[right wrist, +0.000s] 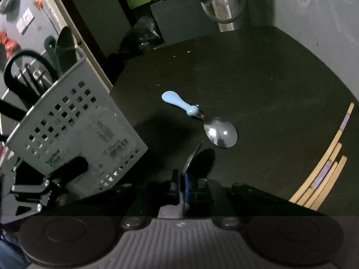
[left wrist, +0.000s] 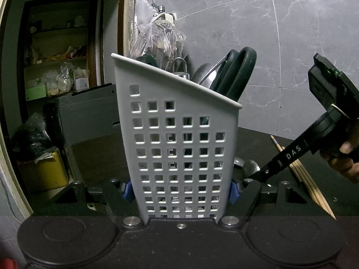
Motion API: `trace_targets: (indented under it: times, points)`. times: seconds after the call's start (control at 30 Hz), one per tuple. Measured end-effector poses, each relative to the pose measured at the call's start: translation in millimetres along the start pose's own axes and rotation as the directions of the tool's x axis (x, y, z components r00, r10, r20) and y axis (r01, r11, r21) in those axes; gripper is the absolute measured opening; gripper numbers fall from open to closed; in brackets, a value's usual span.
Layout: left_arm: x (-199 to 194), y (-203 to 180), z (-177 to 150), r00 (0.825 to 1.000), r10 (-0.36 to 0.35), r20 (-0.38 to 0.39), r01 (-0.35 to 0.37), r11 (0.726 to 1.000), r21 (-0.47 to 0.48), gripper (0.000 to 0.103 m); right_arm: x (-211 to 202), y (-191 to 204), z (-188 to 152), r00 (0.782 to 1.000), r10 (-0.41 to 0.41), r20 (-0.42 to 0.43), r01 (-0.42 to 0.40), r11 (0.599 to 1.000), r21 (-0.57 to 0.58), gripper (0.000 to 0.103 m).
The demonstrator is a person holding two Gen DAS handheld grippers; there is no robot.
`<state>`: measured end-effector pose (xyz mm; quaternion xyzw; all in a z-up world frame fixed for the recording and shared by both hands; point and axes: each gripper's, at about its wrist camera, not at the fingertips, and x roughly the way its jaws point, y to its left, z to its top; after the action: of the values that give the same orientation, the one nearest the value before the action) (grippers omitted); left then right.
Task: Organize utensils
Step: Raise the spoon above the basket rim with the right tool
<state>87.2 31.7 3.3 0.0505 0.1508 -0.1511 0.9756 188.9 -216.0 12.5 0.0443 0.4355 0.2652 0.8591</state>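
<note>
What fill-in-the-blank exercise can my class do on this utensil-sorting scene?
1. The white perforated caddy is clamped by the ___ hand-held gripper.
2. The dark-handled scissors stand inside the ___.
3. The spoon lying on the dark table has a light ___ handle.
Missing words: left; caddy; blue.

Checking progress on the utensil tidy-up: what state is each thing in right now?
Utensil holder: upright, clamped by left gripper.
Scissors: standing in holder.
Blue-handled spoon: lying on table.
Chopsticks: lying on table.
Right gripper: shut on a metal utensil.
</note>
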Motion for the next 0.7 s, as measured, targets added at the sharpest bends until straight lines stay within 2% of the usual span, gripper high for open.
trace_targets:
  times: [0.13, 0.43, 0.57, 0.7]
  points:
    - [0, 0, 0, 1.0, 0.0, 0.0, 0.0, 1.0, 0.0, 0.076, 1, 12, -3, 0.998, -0.062, 0.005, 0.062, 0.996, -0.066, 0.004]
    - [0, 0, 0, 1.0, 0.0, 0.0, 0.0, 1.0, 0.0, 0.076, 6, 7, 4, 0.999, -0.05, 0.008, 0.05, 0.998, -0.039, 0.004]
    - [0, 0, 0, 1.0, 0.0, 0.0, 0.0, 1.0, 0.0, 0.076, -1, -1, -4, 0.998, -0.019, 0.062, 0.018, 1.0, 0.015, 0.004]
    - [0, 0, 0, 1.0, 0.0, -0.001, 0.0, 1.0, 0.0, 0.076, -19, -6, -8, 0.984, 0.006, 0.177, -0.015, 0.998, 0.053, 0.004]
